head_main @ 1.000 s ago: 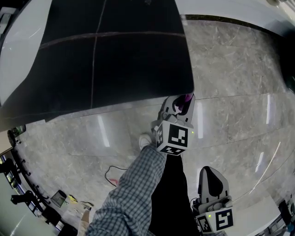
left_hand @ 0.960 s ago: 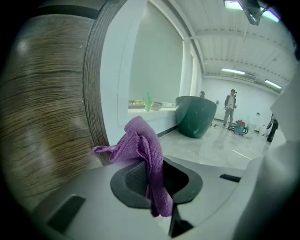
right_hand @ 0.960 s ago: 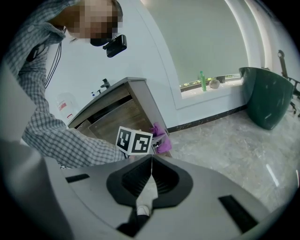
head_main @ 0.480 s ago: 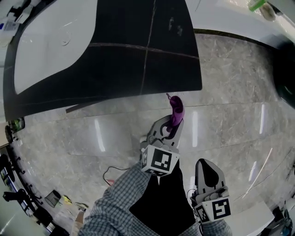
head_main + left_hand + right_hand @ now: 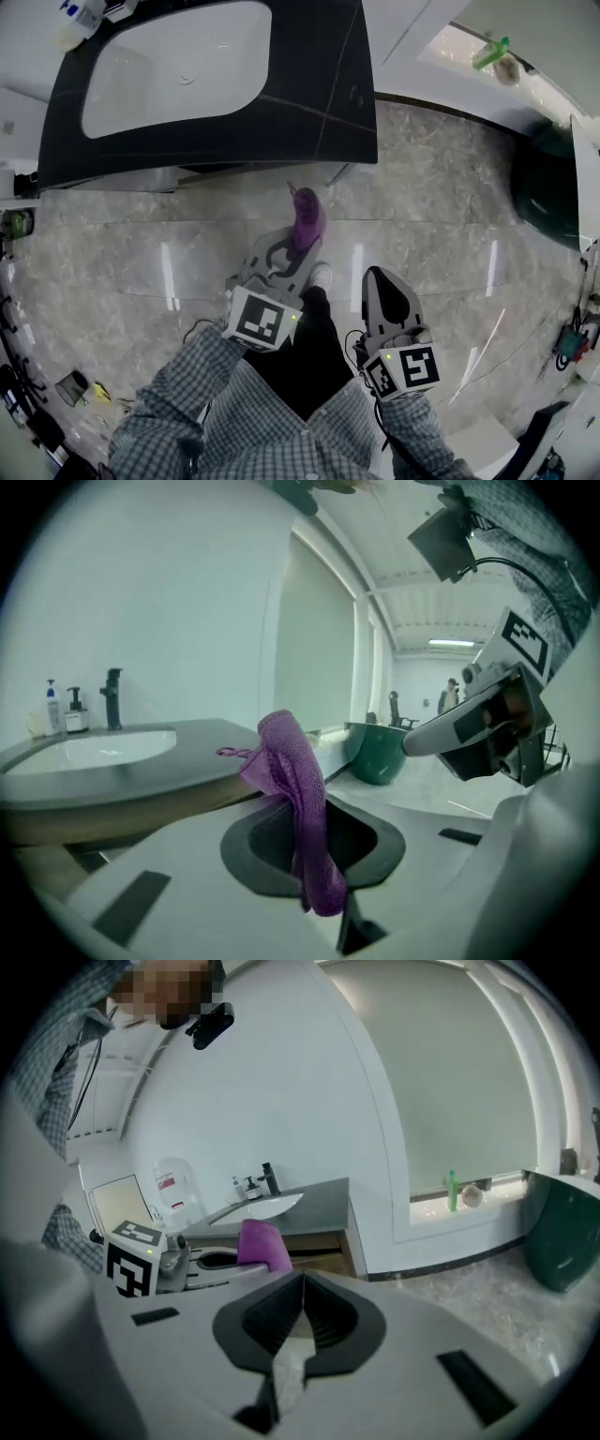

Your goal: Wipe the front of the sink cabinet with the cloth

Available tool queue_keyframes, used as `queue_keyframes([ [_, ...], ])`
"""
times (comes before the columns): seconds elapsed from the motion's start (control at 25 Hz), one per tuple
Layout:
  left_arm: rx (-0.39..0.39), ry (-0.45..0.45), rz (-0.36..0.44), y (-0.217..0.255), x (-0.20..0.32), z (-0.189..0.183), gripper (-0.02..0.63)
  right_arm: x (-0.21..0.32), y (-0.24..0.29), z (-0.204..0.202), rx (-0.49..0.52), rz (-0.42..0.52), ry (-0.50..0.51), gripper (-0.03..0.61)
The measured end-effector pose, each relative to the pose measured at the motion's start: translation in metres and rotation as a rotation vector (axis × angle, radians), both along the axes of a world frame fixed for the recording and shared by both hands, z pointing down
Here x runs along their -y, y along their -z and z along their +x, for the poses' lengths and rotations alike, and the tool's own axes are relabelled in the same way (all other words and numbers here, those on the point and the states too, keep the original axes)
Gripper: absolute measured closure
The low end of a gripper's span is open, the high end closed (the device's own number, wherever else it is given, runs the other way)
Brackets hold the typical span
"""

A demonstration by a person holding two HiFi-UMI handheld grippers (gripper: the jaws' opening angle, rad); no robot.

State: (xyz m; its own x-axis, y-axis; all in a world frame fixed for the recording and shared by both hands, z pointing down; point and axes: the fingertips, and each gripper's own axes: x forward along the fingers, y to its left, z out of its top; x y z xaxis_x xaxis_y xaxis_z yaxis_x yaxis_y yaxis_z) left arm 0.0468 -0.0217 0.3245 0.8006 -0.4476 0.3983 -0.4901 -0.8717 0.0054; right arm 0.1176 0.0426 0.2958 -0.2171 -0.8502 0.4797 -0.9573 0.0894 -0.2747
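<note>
Your left gripper (image 5: 298, 246) is clamped on the cloth (image 5: 307, 211), a purple fold standing up out of its jaws. Your right gripper (image 5: 377, 281) has its jaws together on nothing, low beside your leg. Over the last second you have drawn the cloth back: it was up at the corner of the dark counter (image 5: 309, 122), and now it hangs over the floor (image 5: 450, 187), well apart from the cabinet (image 5: 246, 172). With no contact now, this looks like a pause between strokes or the end of the wipe, and more wiping means carrying the cloth forward again.
</note>
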Motion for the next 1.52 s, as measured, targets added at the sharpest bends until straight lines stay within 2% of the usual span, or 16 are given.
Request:
queue_keyframes([
  [0.2,-0.051,0.034,0.012,0.069,-0.016,-0.039,0.56,-0.007,0.055,-0.03,-0.028,0.063,0.026,0.561],
  [0.44,-0.099,0.021,0.029,0.113,-0.035,-0.072,0.56,-0.021,0.09,-0.057,-0.054,0.128,-0.008,0.561],
  [0.72,-0.095,0.064,0.021,0.138,-0.073,-0.095,0.56,-0.058,0.098,-0.076,-0.071,0.145,0.036,0.561],
  [0.96,-0.11,0.135,0.062,0.158,-0.121,-0.098,0.56,-0.111,0.099,-0.081,-0.074,0.153,0.121,0.561],
  [1.08,-0.121,0.2,0.071,0.164,-0.149,-0.1,0.56,-0.137,0.102,-0.082,-0.07,0.167,0.163,0.561],
  [1.32,-0.142,0.278,0.048,0.165,-0.218,-0.102,0.56,-0.19,0.109,-0.089,-0.057,0.19,0.222,0.561],
  [1.52,-0.149,0.328,0.04,0.176,-0.247,-0.115,0.56,-0.215,0.119,-0.092,-0.074,0.205,0.25,0.561],
])
